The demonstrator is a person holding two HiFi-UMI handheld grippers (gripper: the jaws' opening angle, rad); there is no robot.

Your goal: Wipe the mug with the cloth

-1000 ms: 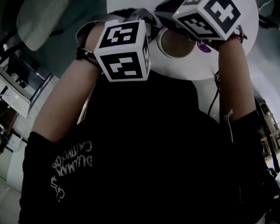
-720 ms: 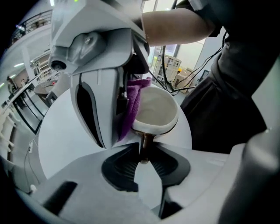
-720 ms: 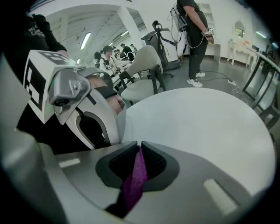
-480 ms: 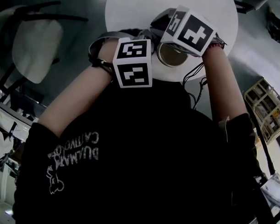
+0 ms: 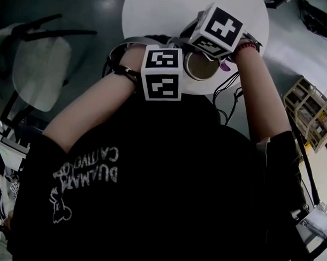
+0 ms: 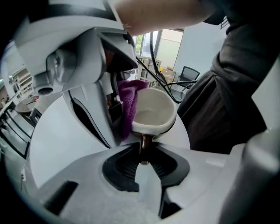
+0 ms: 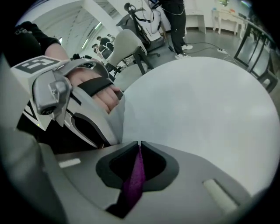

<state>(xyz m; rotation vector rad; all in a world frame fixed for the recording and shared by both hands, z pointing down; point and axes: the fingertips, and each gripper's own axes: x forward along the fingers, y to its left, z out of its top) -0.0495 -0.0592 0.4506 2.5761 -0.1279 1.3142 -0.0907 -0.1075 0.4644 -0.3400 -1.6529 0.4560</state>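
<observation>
Purple cloth (image 7: pixel 133 181) pinched in right tongs (image 7: pixel 140 145) for wiping; left tongs (image 6: pixel 143 153), just tightened, clamp mug (image 6: pixel 153 111) by handle (image 6: pixel 143 141), steadying it.

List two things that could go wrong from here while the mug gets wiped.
1. The jaws of the left gripper have just been closing and pinch only the thin handle of the mug; pushing with the cloth could twist it loose.
2. The right gripper holds just a narrow fold of cloth, which might slip out.
</observation>
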